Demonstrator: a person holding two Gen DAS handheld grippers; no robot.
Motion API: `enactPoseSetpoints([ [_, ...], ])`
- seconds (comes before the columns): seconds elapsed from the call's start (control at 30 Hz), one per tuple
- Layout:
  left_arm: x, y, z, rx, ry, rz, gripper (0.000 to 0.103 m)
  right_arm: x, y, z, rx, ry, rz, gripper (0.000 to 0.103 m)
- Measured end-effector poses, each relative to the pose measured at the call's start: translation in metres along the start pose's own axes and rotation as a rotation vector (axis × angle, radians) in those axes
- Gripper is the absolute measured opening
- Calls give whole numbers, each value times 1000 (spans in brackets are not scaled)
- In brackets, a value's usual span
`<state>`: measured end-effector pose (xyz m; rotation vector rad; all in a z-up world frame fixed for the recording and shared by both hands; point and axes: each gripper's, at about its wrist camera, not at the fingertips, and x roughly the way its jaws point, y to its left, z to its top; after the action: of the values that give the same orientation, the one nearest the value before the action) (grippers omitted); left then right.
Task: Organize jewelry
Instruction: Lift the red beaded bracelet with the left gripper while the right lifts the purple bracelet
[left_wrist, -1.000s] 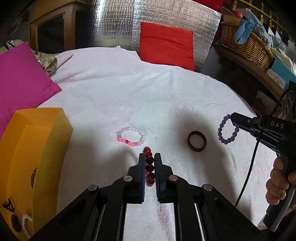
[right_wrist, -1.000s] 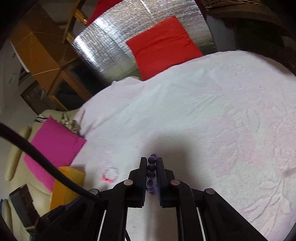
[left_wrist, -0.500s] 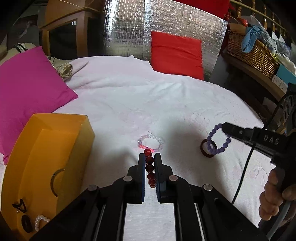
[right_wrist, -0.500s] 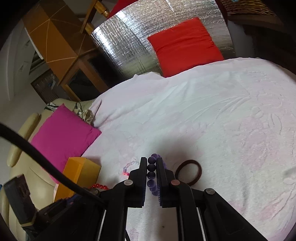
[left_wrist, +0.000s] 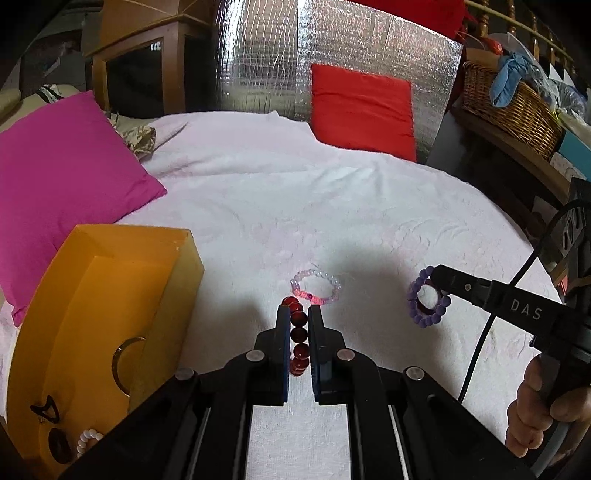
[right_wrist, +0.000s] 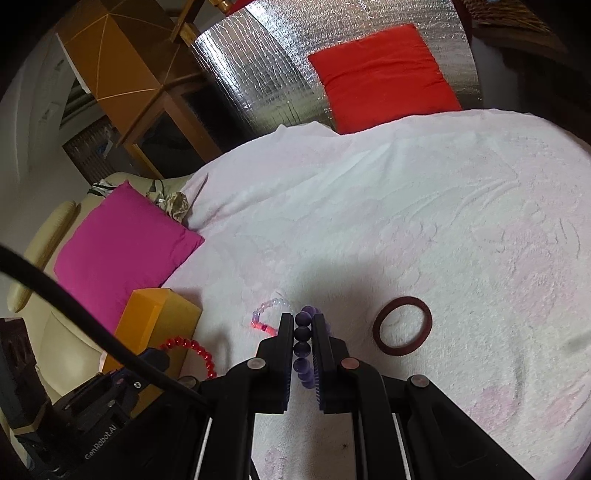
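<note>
My left gripper is shut on a dark red bead bracelet and holds it above the white cloth, right of the orange box. The red bracelet also shows in the right wrist view. My right gripper is shut on a purple bead bracelet, which hangs from its tip in the left wrist view. A pale pink and clear bead bracelet lies on the cloth between them. A dark red bangle lies to the right.
The orange box holds a gold ring, a black clip and white beads. A magenta cushion lies at the left, a red cushion at the back, a wicker basket on a shelf at the right.
Both grippers have lifted higher and drawn back with their bracelets. The left one has swung left, bringing more of the orange box into view. The right gripper has moved nearer the left.
</note>
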<state>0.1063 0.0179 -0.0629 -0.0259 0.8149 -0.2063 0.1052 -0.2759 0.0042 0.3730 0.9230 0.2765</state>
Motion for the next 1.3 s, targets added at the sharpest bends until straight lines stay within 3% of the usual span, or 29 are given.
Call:
enactPoseSetpoints([
  [0.67,-2,-11,-1,24,-17,10,9,-5,-9,-3,14,-9,-17,11],
  [1.3,-27,11,3,-3,-79,32,9,4,28,-9,-24,-30,45,11],
])
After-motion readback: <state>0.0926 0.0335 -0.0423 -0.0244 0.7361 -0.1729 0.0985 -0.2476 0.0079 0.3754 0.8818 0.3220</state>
